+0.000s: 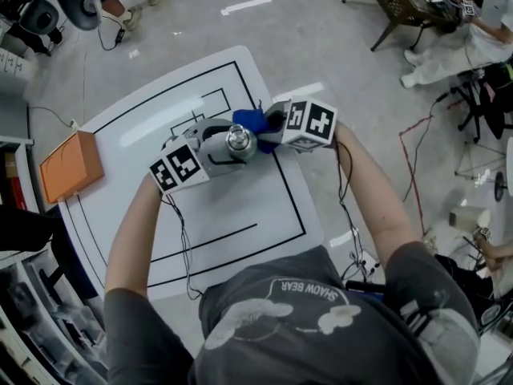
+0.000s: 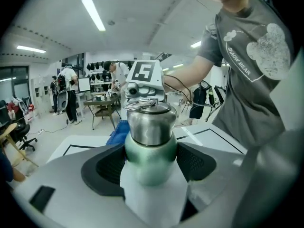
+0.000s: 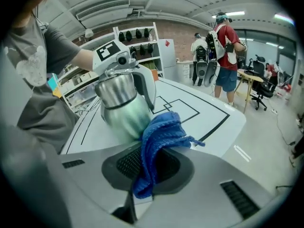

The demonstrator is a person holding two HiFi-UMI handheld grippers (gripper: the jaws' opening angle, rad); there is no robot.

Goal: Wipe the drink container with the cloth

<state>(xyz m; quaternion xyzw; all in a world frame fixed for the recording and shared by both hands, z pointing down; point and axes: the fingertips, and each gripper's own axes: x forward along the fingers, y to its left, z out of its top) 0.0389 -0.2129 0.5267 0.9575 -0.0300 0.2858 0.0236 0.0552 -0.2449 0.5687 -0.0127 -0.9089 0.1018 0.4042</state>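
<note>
The drink container (image 2: 151, 148) is a pale green bottle with a steel cap and wire handle, held over the white table (image 1: 240, 215). My left gripper (image 2: 151, 163) is shut on its body. My right gripper (image 3: 149, 163) is shut on a blue cloth (image 3: 159, 141), whose bunched end presses against the bottle's side (image 3: 124, 114). From the head view the bottle's cap (image 1: 239, 140) sits between the left gripper (image 1: 215, 152) and the right gripper (image 1: 276, 131), with the cloth (image 1: 253, 123) just behind it.
An orange box (image 1: 70, 165) lies at the table's left edge. Black lines mark rectangles on the tabletop. Other people stand and sit by desks and chairs beyond the table. Cables (image 1: 180, 239) hang from both grippers along the person's arms.
</note>
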